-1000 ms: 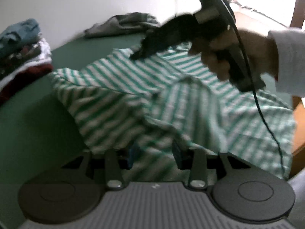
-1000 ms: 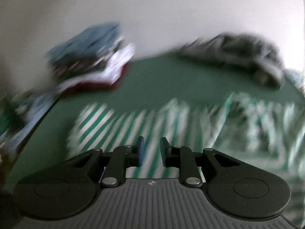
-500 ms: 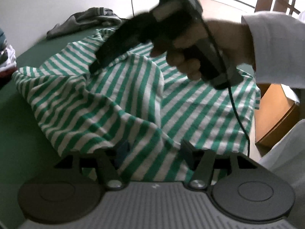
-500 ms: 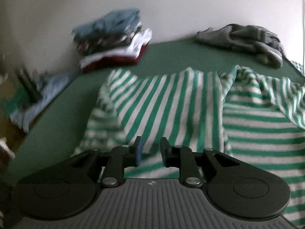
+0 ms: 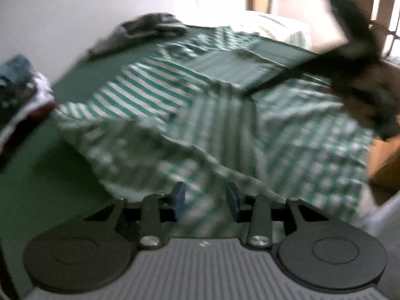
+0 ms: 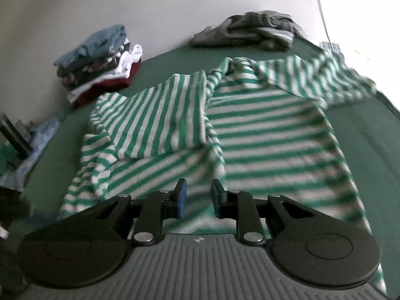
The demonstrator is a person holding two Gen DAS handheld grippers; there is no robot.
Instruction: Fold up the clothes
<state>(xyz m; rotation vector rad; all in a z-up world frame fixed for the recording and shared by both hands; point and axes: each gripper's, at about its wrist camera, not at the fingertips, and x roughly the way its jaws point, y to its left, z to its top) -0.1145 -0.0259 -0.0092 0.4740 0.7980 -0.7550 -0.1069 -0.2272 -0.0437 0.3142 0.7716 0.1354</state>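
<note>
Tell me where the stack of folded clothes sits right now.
In the right wrist view the stack of folded clothes sits at the far left of the green surface, against the white wall, just beyond the left side of the striped shirt.

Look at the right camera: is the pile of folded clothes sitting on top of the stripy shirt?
No, the pile of folded clothes sits on the green surface, apart from the stripy shirt.

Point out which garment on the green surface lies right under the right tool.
The green-and-white striped shirt, spread directly beneath the right tool. The grey garment and the folded stack lie far back by the wall.
</note>
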